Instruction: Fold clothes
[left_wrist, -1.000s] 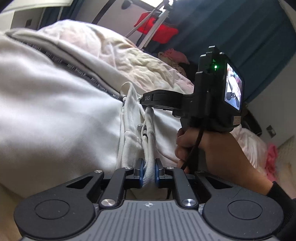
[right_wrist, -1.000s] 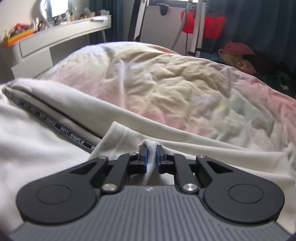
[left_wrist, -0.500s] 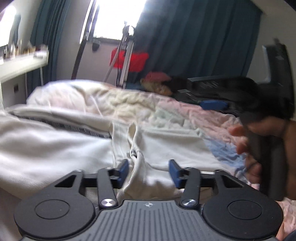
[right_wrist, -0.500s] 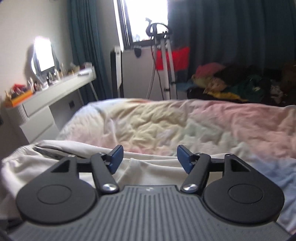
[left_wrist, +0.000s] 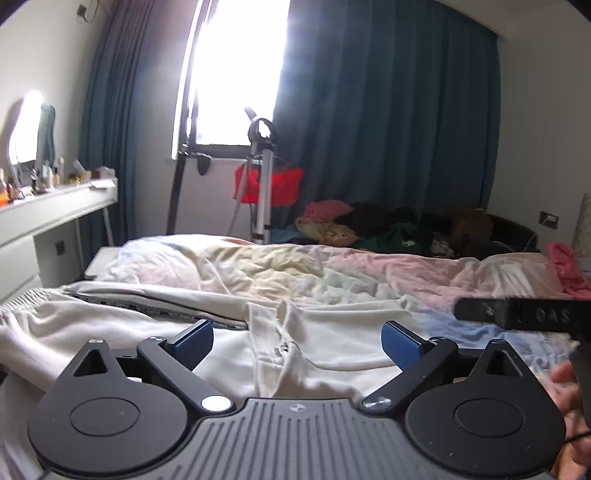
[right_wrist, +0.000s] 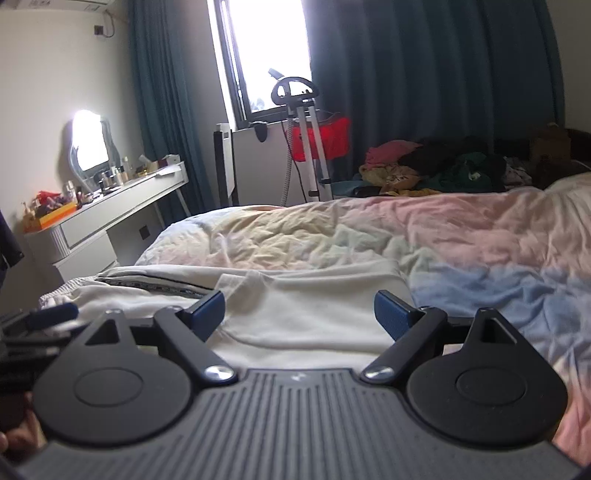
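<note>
Rumpled pastel bed carries your cream garment near its front edge, long axis running left to right with the banded end leftward, so with the left claw and right claw both spread wide and empty, smooth creases before any further fold.

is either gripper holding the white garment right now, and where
Nothing is held: the left gripper and right gripper both have jaws wide apart above the white garment.

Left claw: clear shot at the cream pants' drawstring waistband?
Probably yes. The left claw is open and the drawstring waistband lies flat on the bed right ahead between its fingers, with nothing in between.
</note>
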